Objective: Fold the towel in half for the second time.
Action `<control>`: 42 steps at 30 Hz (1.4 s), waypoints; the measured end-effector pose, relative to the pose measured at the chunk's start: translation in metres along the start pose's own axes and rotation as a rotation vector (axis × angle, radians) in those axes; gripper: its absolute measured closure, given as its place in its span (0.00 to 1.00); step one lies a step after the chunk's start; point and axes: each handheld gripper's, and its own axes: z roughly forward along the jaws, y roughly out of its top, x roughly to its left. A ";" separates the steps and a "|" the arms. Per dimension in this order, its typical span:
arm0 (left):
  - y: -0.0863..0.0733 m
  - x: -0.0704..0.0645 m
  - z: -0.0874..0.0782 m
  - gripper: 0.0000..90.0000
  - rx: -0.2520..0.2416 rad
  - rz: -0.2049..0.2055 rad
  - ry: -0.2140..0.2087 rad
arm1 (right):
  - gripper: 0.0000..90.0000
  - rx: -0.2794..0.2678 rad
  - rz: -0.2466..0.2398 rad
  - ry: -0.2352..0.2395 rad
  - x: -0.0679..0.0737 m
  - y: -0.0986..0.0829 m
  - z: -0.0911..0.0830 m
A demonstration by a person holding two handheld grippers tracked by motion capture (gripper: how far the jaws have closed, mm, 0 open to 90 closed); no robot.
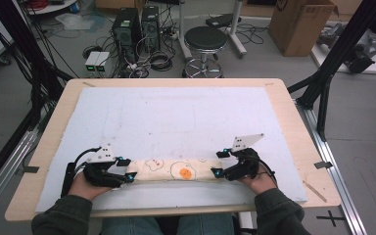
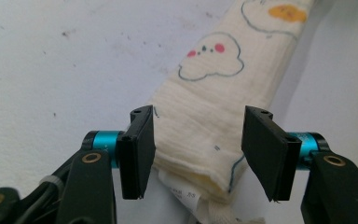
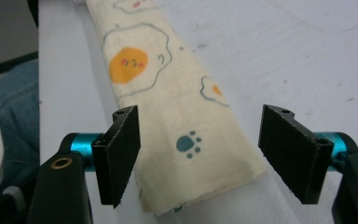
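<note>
**Both claws spread at the ends of a folded cloth**

High view: a folded cloth (image 1: 176,169) (cream, with fried-egg prints) lies as a long narrow strip along the near edge of the white mat (image 1: 176,117) on the table (image 1: 293,122). The left claw (image 1: 127,177) sits at the strip's left end, the right claw (image 1: 217,171) at its right end. Hands and dark sleeves come in from the bottom.

Left gripper view: the left claw (image 2: 198,149) is spread, jaws either side of the cloth (image 2: 205,126) end. One jaw is just beside the fabric edge (touching or not, cannot tell), the other stands apart. A small label shows under the fold.

Right gripper view: the right claw (image 3: 200,154) is spread wide, the cloth (image 3: 168,102) end between its jaws, nothing pinched. A blue paw print (image 3: 188,144) sits near the end, an orange egg print (image 3: 128,64) farther along.
</note>
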 end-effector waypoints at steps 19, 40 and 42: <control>0.005 0.030 0.017 0.61 0.067 -0.097 0.036 | 0.54 0.101 0.107 -0.028 -0.024 0.001 0.014; 0.004 0.027 0.027 0.78 0.144 -0.075 -0.002 | 0.74 0.187 0.109 -0.013 -0.024 0.005 0.021; 0.004 0.026 0.027 0.82 0.147 -0.067 -0.008 | 0.78 0.193 0.111 -0.003 -0.024 0.004 0.022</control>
